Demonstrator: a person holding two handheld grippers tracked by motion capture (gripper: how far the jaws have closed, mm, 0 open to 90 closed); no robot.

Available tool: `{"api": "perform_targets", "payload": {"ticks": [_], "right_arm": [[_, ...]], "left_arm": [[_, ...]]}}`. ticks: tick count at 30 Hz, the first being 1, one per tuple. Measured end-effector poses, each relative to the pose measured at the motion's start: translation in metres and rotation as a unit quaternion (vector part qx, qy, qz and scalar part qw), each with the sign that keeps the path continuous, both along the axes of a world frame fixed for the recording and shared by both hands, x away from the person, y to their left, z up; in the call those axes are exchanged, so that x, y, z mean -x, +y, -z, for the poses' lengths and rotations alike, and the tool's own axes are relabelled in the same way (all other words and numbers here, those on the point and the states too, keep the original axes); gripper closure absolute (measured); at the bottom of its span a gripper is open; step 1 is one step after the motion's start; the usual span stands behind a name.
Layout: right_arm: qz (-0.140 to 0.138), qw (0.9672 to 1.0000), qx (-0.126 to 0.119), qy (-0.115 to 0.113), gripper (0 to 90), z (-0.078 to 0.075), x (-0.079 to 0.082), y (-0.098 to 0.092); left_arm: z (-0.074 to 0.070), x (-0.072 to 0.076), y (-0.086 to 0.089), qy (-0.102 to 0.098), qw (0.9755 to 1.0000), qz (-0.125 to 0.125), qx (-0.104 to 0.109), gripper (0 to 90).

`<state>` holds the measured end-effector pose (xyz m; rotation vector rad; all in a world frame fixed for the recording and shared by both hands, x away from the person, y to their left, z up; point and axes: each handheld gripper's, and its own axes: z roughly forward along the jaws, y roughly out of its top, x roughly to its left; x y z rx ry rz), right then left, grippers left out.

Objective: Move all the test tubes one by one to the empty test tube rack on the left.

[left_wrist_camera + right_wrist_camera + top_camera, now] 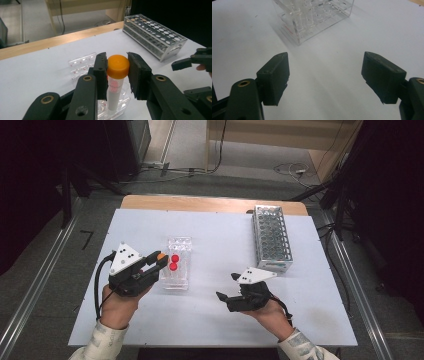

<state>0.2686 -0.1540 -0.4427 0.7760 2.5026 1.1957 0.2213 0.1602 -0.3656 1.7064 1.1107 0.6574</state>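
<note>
My left gripper (pixel 117 75) is shut on a tube with an orange cap (pixel 118 66) and a white body, pads pressing the cap from both sides. In the high view this gripper (pixel 159 261) hovers at the left edge of a clear plastic rack (pixel 180 275), with the orange cap (pixel 161 255) at its tips. Two red-capped tubes (pixel 174 262) stand in that rack. My right gripper (pixel 227 286) rests to the right of the rack, jaws wide apart. In the right gripper view its jaws (pixel 324 75) frame bare white table, and the clear rack (pixel 312 20) lies beyond them.
A long metal tube rack (pixel 272 240) with many empty holes stands at the back right of the white table (pixel 215 230). The left gripper view shows the same metal rack (pixel 155 35) and the right gripper (pixel 190 77) at its right edge.
</note>
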Motion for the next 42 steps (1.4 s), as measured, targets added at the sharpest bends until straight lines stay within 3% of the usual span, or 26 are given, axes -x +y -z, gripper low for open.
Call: {"api": "perform_targets", "payload": {"ticks": [7, 13, 18, 32, 42], "right_arm": [[0.001, 1.0000, 0.001, 0.000, 21.3, 0.000, 0.000, 0.000], [0.001, 1.0000, -0.001, 0.001, 21.3, 0.000, 0.000, 0.000], [0.001, 1.0000, -0.001, -0.001, 21.5, 0.000, 0.000, 0.000], [0.001, 1.0000, -0.001, -0.002, 21.5, 0.000, 0.001, 0.000], [0.000, 1.0000, 0.000, -0.002, 21.6, 0.000, 0.001, 0.000]], "left_arm": [[0.003, -0.004, 0.003, -0.005, 0.9999, -0.014, -0.004, 70.3], [0.014, -0.011, 0.005, -0.002, 0.9997, -0.025, -0.003, 70.2], [0.020, -0.013, 0.003, -0.002, 0.9997, -0.025, -0.001, 70.2], [0.036, -0.017, -0.004, 0.015, 0.9994, -0.022, -0.022, 69.8], [0.037, -0.017, -0.005, 0.019, 0.9992, -0.027, -0.021, 64.9]]}}
